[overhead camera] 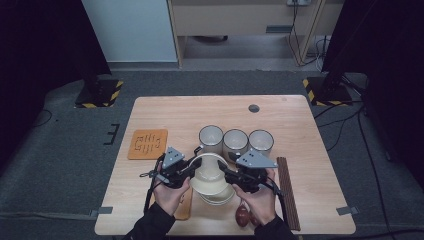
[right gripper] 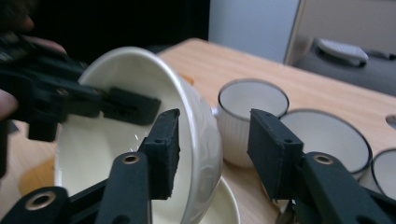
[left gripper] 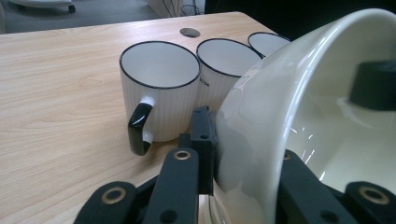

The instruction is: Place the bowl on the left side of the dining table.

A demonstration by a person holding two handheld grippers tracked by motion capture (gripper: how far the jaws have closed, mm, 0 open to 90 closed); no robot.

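left gripper point(left gripper: 205, 154) pinching rim of tilted glossy cream ceramic bowl point(left gripper: 299, 107) | right gripper point(right gripper: 212, 156) spread, straddling opposite rim, not gripping | risk: bowl is hanging on one pinch, could be slipping onto stacked bowl point(overhead camera: 218, 198) or white ribbed mugs point(overhead camera: 211, 138)

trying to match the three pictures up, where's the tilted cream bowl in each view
High view: the tilted bowl sits low centre, between the two hand-held grippers, above a stack of bowls.
Left gripper view: it fills the right half, its rim clamped between the jaws.
Right gripper view: left of centre, its rim between the open jaws.
Shared landmark: the handled mug, first in the row of three.
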